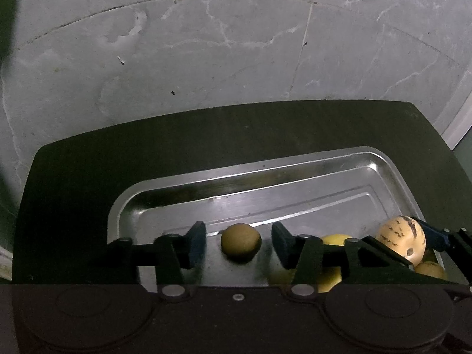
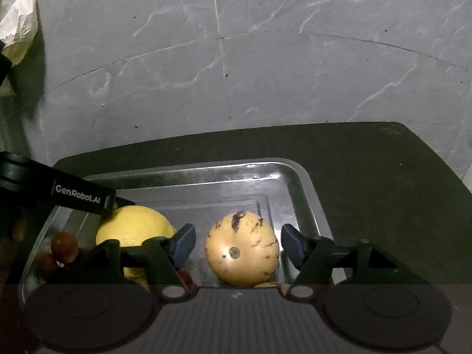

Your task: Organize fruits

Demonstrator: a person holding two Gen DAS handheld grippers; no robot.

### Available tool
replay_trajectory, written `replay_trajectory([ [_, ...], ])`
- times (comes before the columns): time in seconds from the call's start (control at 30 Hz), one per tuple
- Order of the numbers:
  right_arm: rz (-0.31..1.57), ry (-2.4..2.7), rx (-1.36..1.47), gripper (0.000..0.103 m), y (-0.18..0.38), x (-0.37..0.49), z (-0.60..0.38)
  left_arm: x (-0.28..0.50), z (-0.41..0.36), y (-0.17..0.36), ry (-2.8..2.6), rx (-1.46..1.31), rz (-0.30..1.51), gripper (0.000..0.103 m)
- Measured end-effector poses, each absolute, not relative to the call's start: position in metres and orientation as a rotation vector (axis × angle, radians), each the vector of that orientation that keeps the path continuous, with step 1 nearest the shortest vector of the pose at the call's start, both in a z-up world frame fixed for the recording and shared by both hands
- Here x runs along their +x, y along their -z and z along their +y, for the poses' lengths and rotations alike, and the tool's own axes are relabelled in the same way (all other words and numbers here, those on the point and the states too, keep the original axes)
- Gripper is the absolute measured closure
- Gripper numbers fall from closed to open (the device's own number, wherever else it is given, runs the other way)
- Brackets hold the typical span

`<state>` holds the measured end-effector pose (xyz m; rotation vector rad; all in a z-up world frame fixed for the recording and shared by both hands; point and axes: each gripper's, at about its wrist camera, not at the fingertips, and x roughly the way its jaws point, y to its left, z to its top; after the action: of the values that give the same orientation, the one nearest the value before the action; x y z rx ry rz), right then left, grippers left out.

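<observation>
A steel tray lies on a dark table. In the left wrist view my left gripper is open around a small brown round fruit, its pads apart from it on both sides. A yellow lemon lies to its right. In the right wrist view my right gripper is open astride a cream pepino melon with purple streaks. Small reddish-brown fruits sit at the tray's left end. The left gripper's black body crosses above the lemon.
The dark table ends just beyond the tray, with grey marbled floor tiles behind. A crumpled white bag lies on the floor at the far left. Another small yellowish fruit lies under the melon.
</observation>
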<state>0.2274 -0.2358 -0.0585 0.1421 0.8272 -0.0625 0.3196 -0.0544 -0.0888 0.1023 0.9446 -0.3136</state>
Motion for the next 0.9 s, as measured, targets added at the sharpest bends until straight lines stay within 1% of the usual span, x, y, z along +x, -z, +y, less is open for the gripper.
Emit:
replay_trajectory([
  [0.07, 0.822, 0.073, 0.14, 0.027, 0.056, 0.226, -0.235, 0.319, -0.054, 0.088, 0.31, 0.101, 0.937, 0.037],
  [0.1, 0.819, 0.078, 0.138, 0.024, 0.054, 0.226, -0.235, 0.318, -0.053, 0.086, 0.311, 0.099, 0.931, 0.035],
  [0.13, 0.816, 0.085, 0.136, 0.022, 0.053, 0.225, -0.235, 0.317, -0.053, 0.085, 0.309, 0.098, 0.926, 0.031],
  [0.17, 0.811, 0.09, 0.136, 0.021, 0.05, 0.224, -0.235, 0.316, -0.052, 0.083, 0.307, 0.097, 0.921, 0.027],
  [0.2, 0.807, 0.095, 0.136, 0.019, 0.048, 0.223, -0.234, 0.316, -0.051, 0.081, 0.305, 0.095, 0.915, 0.025],
  [0.27, 0.797, 0.106, 0.13, 0.015, 0.043, 0.22, -0.233, 0.314, -0.049, 0.077, 0.298, 0.092, 0.901, 0.017],
  [0.37, 0.78, 0.123, 0.12, 0.01, 0.034, 0.217, -0.231, 0.311, -0.045, 0.071, 0.286, 0.084, 0.876, 0.011],
  [0.43, 0.767, 0.135, 0.113, 0.006, 0.028, 0.214, -0.23, 0.307, -0.042, 0.066, 0.275, 0.076, 0.854, 0.008],
  [0.63, 0.724, 0.175, 0.096, 0.001, 0.005, 0.205, -0.227, 0.296, -0.031, 0.05, 0.275, 0.054, 0.804, 0.006],
  [0.8, 0.688, 0.194, 0.082, 0.0, -0.012, 0.197, -0.228, 0.284, -0.022, 0.041, 0.264, 0.027, 0.781, 0.005],
  [0.9, 0.667, 0.197, 0.077, 0.0, -0.02, 0.19, -0.231, 0.276, -0.019, 0.035, 0.246, 0.03, 0.76, 0.002],
])
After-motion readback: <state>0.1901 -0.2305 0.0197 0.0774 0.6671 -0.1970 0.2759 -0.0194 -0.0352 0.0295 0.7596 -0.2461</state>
